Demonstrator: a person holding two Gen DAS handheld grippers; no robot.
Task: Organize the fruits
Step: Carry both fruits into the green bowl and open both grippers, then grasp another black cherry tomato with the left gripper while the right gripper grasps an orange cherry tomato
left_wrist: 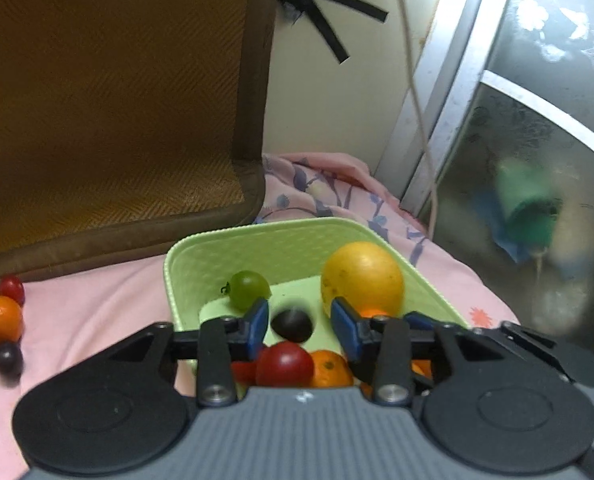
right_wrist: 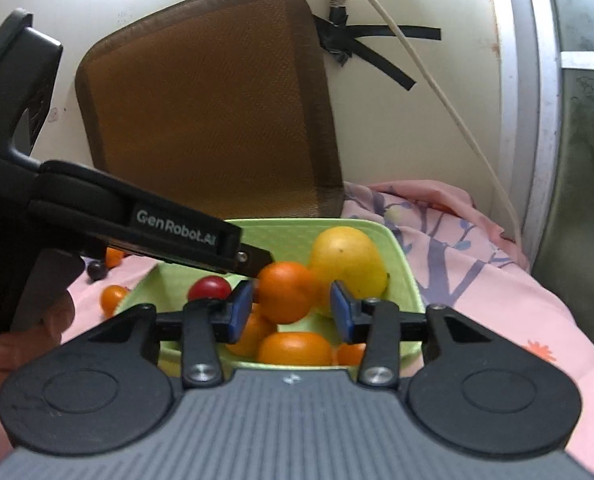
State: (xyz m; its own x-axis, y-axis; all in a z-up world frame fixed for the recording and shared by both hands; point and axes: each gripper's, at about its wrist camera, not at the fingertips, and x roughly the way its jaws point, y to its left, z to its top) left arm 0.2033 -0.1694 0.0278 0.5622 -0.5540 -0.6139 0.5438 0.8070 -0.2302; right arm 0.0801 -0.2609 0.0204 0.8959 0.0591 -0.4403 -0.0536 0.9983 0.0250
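The green basket (left_wrist: 185,264) sits on a pink flowered cloth (left_wrist: 97,304), its far rim toward a brown woven cushion (left_wrist: 109,92) that leans on the wall. Its long axis runs away from the cameras, and its open top faces up.

Inside it, a big yellow fruit (left_wrist: 363,276) lies in the far right corner with its longer side across the basket. A green tomato (left_wrist: 249,290) rests at the far left, its stalk end pointing left. A dark round fruit (left_wrist: 293,325), blurred, shows between the fingers of the left hand-held gripper (left_wrist: 299,322), which are spread apart and touch nothing. Nearer lie a red tomato (left_wrist: 285,364) and an orange (left_wrist: 331,368).

The right hand-held gripper (right_wrist: 292,308) is also spread wide over the basket's near rim, with an orange (right_wrist: 287,296) seen past the gap but not pinched.

Left of the basket, on open cloth, lie a red tomato (left_wrist: 12,289), an orange (left_wrist: 1,318) and a dark fruit (left_wrist: 7,358) in a close row. The cloth to the right of the basket is free up to the metal door frame (left_wrist: 429,120).
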